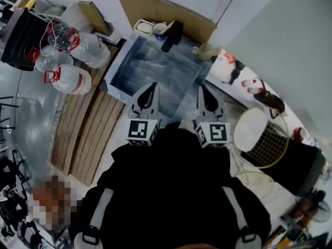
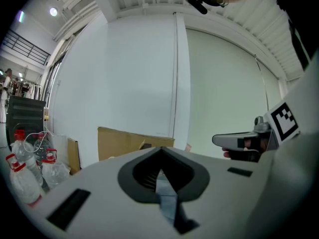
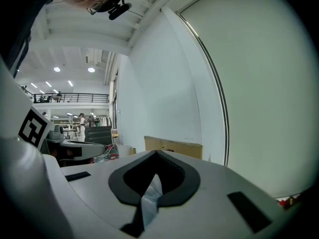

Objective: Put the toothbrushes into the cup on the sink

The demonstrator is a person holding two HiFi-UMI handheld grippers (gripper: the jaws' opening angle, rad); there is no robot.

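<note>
The sink (image 1: 123,61) lies ahead of me in the head view, a pale blue basin. A blue and white cup (image 1: 161,30) stands on its far rim beside a dark object (image 1: 171,35). I cannot make out any toothbrush. My left gripper (image 1: 152,87) and right gripper (image 1: 203,90) hang side by side over the sink's near edge, both pointing at the far wall. The left gripper (image 2: 160,151) has its jaws together with nothing between them. So does the right gripper (image 3: 155,153).
Several plastic water jugs (image 1: 72,79) stand left of the sink next to a wooden slatted board (image 1: 88,134). Cardboard (image 1: 166,9) leans on the wall behind. A wire basket (image 1: 270,144) and red and white items (image 1: 233,66) lie to the right.
</note>
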